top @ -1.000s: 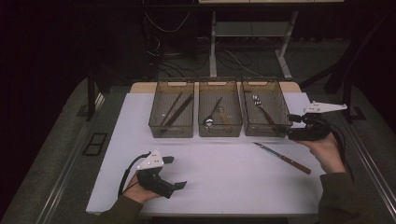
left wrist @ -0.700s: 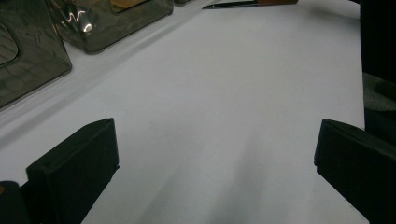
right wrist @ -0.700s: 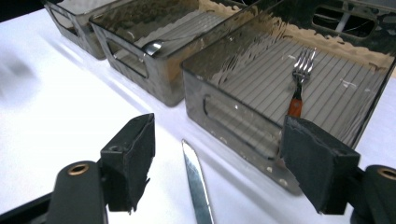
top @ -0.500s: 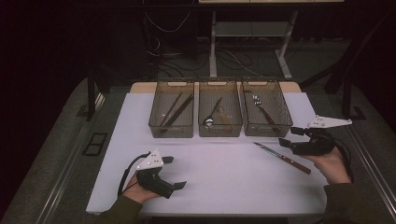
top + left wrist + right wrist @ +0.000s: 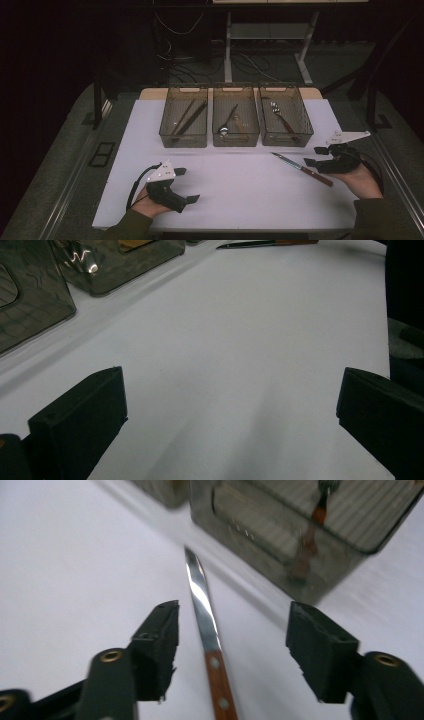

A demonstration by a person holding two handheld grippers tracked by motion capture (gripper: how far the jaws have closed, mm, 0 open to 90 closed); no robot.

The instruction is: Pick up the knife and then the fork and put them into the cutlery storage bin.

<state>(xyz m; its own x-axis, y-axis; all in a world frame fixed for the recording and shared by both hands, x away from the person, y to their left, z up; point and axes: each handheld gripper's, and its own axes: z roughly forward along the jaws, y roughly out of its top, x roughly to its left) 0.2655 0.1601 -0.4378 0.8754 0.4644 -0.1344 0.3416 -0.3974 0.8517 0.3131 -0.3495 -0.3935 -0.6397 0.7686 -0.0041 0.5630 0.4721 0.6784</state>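
Note:
A knife (image 5: 302, 169) with a steel blade and a riveted wooden handle lies on the white table (image 5: 240, 190), in front of the right bin. My right gripper (image 5: 316, 155) sits low at the handle end. In the right gripper view the knife (image 5: 201, 600) runs up between the two black pads of the right gripper (image 5: 235, 630). The jaws have just been closing, but gaps remain on both sides and neither pad touches the knife. My left gripper (image 5: 187, 185) rests open on the table at the front left, with bare table between the jaws of the left gripper (image 5: 232, 405).
Three clear bins stand in a row at the back. The left bin (image 5: 183, 117) holds dark sticks, the middle bin (image 5: 235, 117) a spoon, the right bin (image 5: 285, 115) a fork. The right bin's wall (image 5: 280, 545) is just beyond the knife tip.
My right gripper has come down and nearer to the front edge, onto the knife's handle end, and its jaws stand narrower. The left gripper has not moved.

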